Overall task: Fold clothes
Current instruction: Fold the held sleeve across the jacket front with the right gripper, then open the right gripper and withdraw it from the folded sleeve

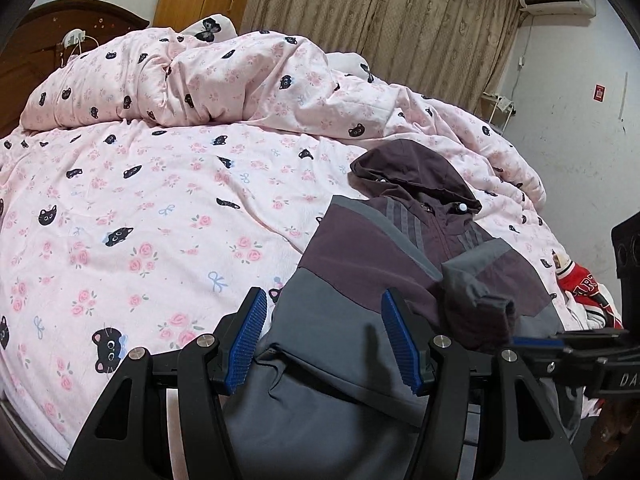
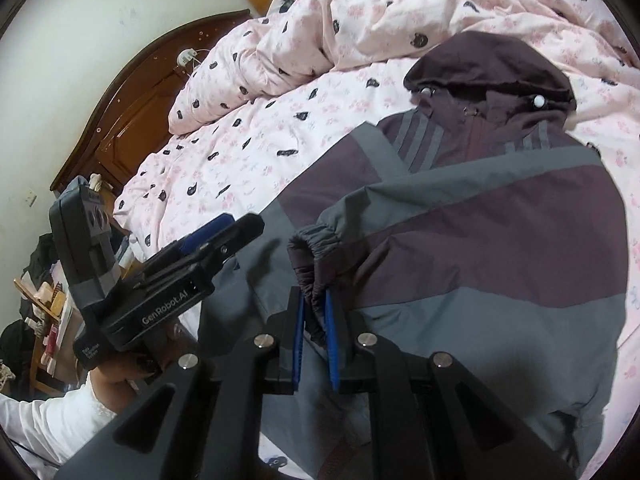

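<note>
— Purple and grey jacket [image 2: 480, 240] lies face up on the pink bed [image 1: 140, 208], hood [image 2: 492, 68] toward the headboard. Where are the grippers?

— The right gripper [image 2: 316, 320] is clenched on the cuff [image 2: 316, 256] of one sleeve, which is laid across the chest. The left gripper [image 1: 324, 332] is released; its blue pads [image 1: 246, 344] stand wide apart over the grey lower part of the jacket.

— How should the person do this step well?

— Probably lay the sleeve flat across the front, without twist, and let go only when the cuff rests on the cloth. The left one could press the body so it does not slide, because this material looks slippery.

— Any writing?

— In the right view, the left gripper's body reads "GenRobot.AI". In the left view, "DA" shows on the right gripper. A red garment [image 1: 584, 288] has white letters, not fully readable.
</note>
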`<state>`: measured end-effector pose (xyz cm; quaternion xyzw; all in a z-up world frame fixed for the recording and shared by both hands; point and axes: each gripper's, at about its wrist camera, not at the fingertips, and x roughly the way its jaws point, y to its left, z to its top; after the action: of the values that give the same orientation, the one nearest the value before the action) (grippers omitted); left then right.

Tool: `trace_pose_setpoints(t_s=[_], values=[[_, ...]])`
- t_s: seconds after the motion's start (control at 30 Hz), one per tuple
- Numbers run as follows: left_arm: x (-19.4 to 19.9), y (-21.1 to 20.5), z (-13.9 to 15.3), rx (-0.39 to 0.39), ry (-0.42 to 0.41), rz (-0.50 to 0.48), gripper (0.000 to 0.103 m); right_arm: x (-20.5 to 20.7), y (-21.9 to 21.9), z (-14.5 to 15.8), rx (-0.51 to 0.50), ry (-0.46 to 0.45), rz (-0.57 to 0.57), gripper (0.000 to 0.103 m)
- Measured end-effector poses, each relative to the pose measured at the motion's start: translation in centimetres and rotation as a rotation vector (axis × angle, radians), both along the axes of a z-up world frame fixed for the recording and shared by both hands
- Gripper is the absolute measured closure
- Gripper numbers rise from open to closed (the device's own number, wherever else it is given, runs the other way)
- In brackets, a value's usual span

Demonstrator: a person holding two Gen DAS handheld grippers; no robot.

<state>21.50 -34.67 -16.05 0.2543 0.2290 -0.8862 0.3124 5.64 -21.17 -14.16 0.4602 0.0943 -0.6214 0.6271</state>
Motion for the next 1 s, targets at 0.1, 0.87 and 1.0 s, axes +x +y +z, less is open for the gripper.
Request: trace_pose_setpoints(t_s=[0.1, 0.87, 1.0], values=[[-0.1, 0.0, 0.1, 0.001, 0.003, 0.000, 0.048, 0.4, -0.3, -0.6, 0.012, -0.003, 0.010, 0.087], [0.1, -0.5, 0.0, 0.005, 0.012, 0.010, 0.048, 3.8, 1.0, 0.4, -0.095, -0.002, 0.142, 0.029], [0.3, -0.6, 0.0, 0.006, 0.020, 0.013, 0.048, 4.3, 1.4, 1.1, -0.117, 0.025, 0.168, 0.022]])
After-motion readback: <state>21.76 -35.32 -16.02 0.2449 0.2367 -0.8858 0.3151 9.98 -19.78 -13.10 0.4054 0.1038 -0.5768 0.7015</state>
